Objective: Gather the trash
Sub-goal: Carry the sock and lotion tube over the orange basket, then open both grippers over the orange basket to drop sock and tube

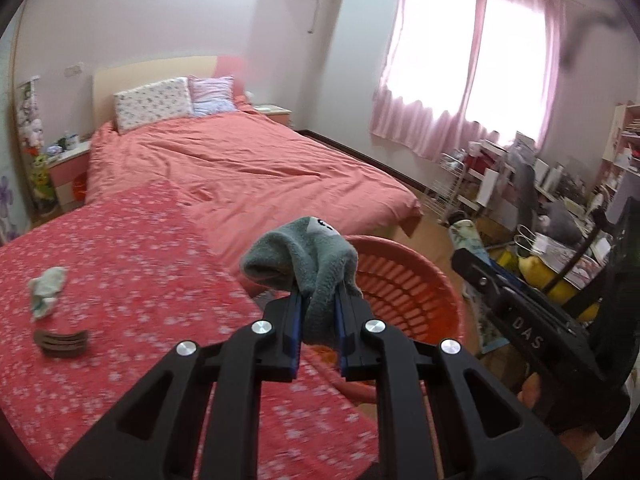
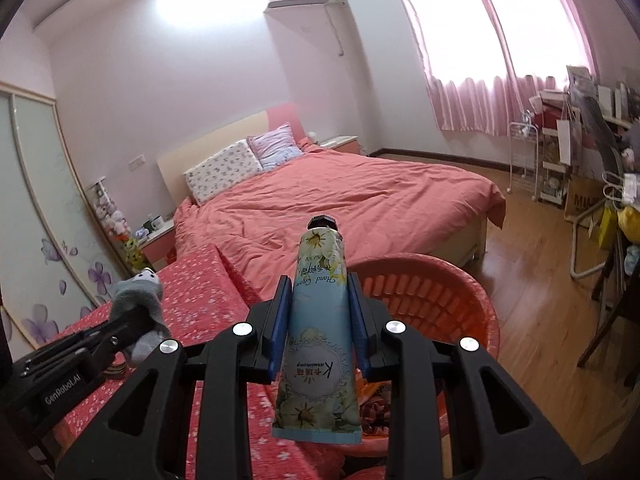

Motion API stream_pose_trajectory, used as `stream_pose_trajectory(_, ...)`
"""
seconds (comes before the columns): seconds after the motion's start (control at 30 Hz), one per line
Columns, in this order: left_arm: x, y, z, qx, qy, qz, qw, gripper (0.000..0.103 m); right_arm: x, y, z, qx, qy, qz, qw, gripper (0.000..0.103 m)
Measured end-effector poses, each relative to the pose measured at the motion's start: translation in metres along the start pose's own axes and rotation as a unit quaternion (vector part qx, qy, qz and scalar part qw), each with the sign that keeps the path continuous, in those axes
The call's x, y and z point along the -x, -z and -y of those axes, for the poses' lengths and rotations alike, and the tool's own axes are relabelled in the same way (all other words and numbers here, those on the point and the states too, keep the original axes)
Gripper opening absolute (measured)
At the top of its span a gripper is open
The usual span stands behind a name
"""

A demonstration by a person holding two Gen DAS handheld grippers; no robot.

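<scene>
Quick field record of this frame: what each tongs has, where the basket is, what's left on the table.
left tongs: shut on grey plush toy
right tongs: shut on hand cream tube, cap pointing away from camera
basket: red-orange, slotted wall, on the floor just past both tongs
table: red floral cloth
left on table: crumpled pale tissue, dark curved object

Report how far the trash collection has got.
Done: some items already lie in the red basket. In hand: the left gripper grips a grey plush piece, the right gripper a hand cream tube, both near the basket. Left: a crumpled tissue and a brown object on the floral tablecloth.
</scene>
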State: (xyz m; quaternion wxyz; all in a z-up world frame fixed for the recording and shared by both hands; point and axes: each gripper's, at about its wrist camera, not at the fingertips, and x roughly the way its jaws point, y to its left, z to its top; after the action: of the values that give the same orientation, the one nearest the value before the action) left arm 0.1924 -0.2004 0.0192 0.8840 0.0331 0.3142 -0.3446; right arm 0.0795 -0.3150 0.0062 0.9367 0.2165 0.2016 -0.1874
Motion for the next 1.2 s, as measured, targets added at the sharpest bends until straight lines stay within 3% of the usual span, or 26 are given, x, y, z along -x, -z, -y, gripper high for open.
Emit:
stream_pose_trajectory(0.3,-0.046,0.006,0.036,-0.011,0.043,-0.03,0.9985,0.014,-0.009,-0.003,0.027,-0.029,0.009,-0.004,1.0,0.028)
stream_pose_trajectory(0.5,-0.075,0.012,0.049,-0.014,0.055,-0.052,0.997,0.015,-0.019,-0.003,0.041,-0.05,0.01,-0.013,0.999,0.028)
stream_pose_trajectory(0.6,-0.091,0.014,0.052,-0.013,0.054,-0.069,0.996,0.02,-0.029,-0.003,0.05,-0.062,0.004,-0.026,0.998,0.029)
stream_pose_trajectory(0.67,-0.101,0.017,0.05,-0.007,0.048,-0.079,0.9957,0.03,-0.037,-0.002,0.055,-0.068,-0.001,-0.041,0.997,0.029)
stream_pose_trajectory(0.7,-0.104,0.018,0.048,-0.005,0.044,-0.083,0.9955,0.04,-0.038,-0.002,0.057,-0.07,-0.002,-0.043,0.997,0.03)
stream_pose_trajectory(0.73,-0.107,0.019,0.046,-0.003,0.037,-0.087,0.9955,0.047,-0.04,-0.001,0.059,-0.073,-0.004,-0.048,0.996,0.036)
stream_pose_trajectory(0.77,-0.11,0.02,0.043,0.0,0.032,-0.09,0.9954,0.048,-0.04,0.0,0.059,-0.074,-0.005,-0.051,0.996,0.044)
stream_pose_trajectory(0.8,-0.111,0.021,0.041,0.002,0.028,-0.093,0.9953,0.05,-0.04,0.002,0.06,-0.076,-0.003,-0.052,0.996,0.047)
stream_pose_trajectory(1.2,-0.096,0.031,-0.016,0.029,-0.049,-0.099,0.9934,0.058,-0.044,0.007,0.051,-0.059,0.007,-0.073,0.996,0.047)
